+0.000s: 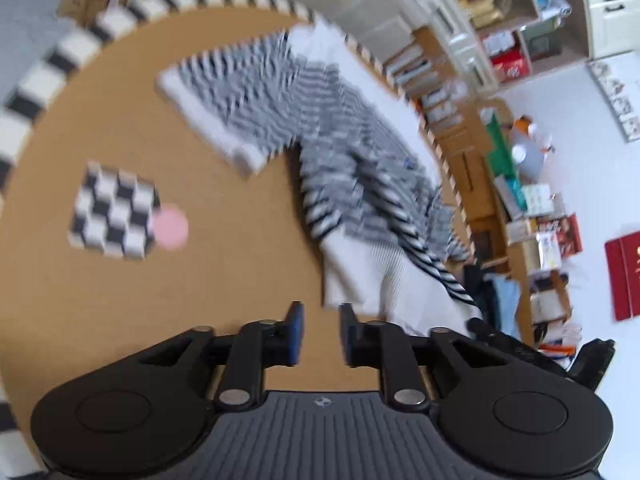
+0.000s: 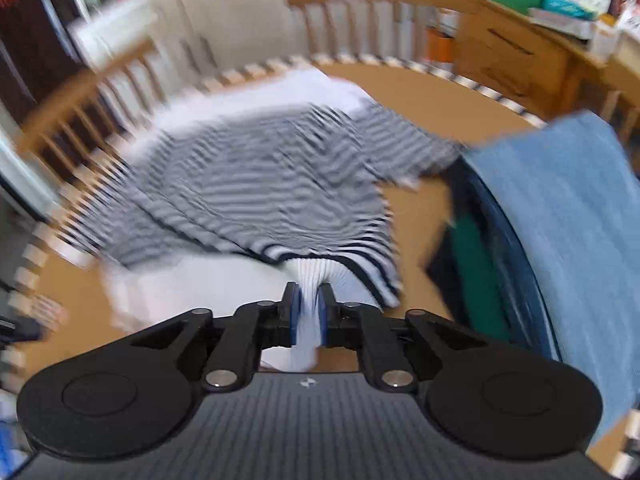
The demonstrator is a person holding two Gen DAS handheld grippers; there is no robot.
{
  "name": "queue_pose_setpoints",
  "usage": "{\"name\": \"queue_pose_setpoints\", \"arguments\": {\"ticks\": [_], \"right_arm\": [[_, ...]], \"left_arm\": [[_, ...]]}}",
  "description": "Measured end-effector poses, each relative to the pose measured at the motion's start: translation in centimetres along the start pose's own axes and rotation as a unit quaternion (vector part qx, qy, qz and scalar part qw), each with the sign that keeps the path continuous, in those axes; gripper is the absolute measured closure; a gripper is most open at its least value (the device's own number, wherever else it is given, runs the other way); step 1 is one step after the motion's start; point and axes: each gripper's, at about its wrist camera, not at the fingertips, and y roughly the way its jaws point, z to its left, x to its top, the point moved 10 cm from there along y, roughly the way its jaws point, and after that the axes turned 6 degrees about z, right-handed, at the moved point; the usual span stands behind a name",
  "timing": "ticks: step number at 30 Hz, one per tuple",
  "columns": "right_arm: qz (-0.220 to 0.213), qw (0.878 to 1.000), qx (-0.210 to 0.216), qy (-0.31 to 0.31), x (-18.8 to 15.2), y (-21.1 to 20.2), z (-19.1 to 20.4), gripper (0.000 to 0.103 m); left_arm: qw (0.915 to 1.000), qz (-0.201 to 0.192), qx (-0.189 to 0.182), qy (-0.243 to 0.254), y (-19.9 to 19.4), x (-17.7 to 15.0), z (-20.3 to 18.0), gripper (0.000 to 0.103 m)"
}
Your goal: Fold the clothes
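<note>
My right tongs [image 2: 308, 304] are clamped on the white ribbed hem of the striped sweater [image 2: 256, 188], a pinch of that fabric squeezed between the blue pads [image 2: 295, 312] and lifted off the brown surface [image 2: 416, 216]. From this camera the sweater spreads away toward 11 o'clock, its far white part reaching the checkered edge of the surface by a wooden chair back. At 3 o'clock I see a blue cloth [image 2: 560, 208] draped over a dark rim, with dark and green fabric beneath it.

My left tongs [image 1: 322, 332] stand a little apart with nothing between the pads; bare surface [image 1: 224, 272] shows through the gap. In the left wrist view the sweater [image 1: 340, 152] lies ahead toward 1 o'clock, one sleeve stretched toward 11 o'clock, and its white hem hangs just beyond the right fingertip. A checkerboard marker [image 1: 114, 216] with a pink dot [image 1: 171, 227] touching its edge sits at 10 o'clock. Both views are blurred.
</note>
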Motion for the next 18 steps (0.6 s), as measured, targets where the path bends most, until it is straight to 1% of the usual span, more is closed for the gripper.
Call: {"name": "queue_pose_setpoints", "arguments": {"ticks": [1, 2, 3, 4, 6, 7, 8, 10, 13, 15, 18], "right_arm": [[-0.008, 1.000, -0.002, 0.011, -0.6, 0.0, -0.1, 0.086], [-0.021, 1.000, -0.002, 0.022, -1.1, -0.4, -0.3, 0.080], [-0.036, 0.999, -0.003, 0.034, -1.5, -0.9, -0.7, 0.069], [-0.051, 0.998, -0.004, 0.045, -1.9, -1.4, -1.1, 0.065], [-0.064, 0.996, -0.010, 0.068, -2.4, -1.7, -2.5, 0.067], [-0.067, 0.994, -0.013, 0.083, -2.5, -1.6, -3.4, 0.067], [-0.069, 0.992, -0.015, 0.105, -2.5, -1.1, -4.4, 0.068], [-0.069, 0.986, -0.013, 0.148, -2.6, 0.1, -6.2, 0.068], [-0.059, 0.981, 0.012, 0.187, -2.9, 2.1, -7.0, 0.068], [-0.045, 0.982, 0.022, 0.183, -3.1, 3.6, -6.5, 0.068], [-0.047, 0.989, 0.031, 0.137, -2.5, 4.4, -4.3, 0.066]], "left_arm": [[0.9999, -0.007, 0.003, 0.012, 0.8, -0.2, -0.4, 0.070], [0.9994, -0.016, 0.007, 0.029, 1.4, -0.2, -1.0, 0.064], [0.9987, -0.025, 0.012, 0.042, 2.0, 0.0, -1.6, 0.058], [0.9979, -0.034, 0.019, 0.051, 2.5, 0.3, -2.2, 0.056], [0.9965, -0.054, 0.018, 0.062, 3.1, 0.8, -3.5, 0.047], [0.9957, -0.065, 0.016, 0.064, 3.2, 1.1, -4.0, 0.045], [0.9948, -0.077, 0.021, 0.063, 3.6, 1.5, -4.4, 0.043], [0.9946, -0.086, 0.030, 0.050, 4.4, 1.9, -4.7, 0.041], [0.9953, -0.085, 0.039, 0.027, 5.7, 2.1, -4.7, 0.039], [0.9955, -0.075, 0.053, 0.020, 6.7, 1.6, -4.2, 0.039], [0.9935, -0.084, 0.069, 0.035, 7.7, 1.6, -4.5, 0.040]]}}
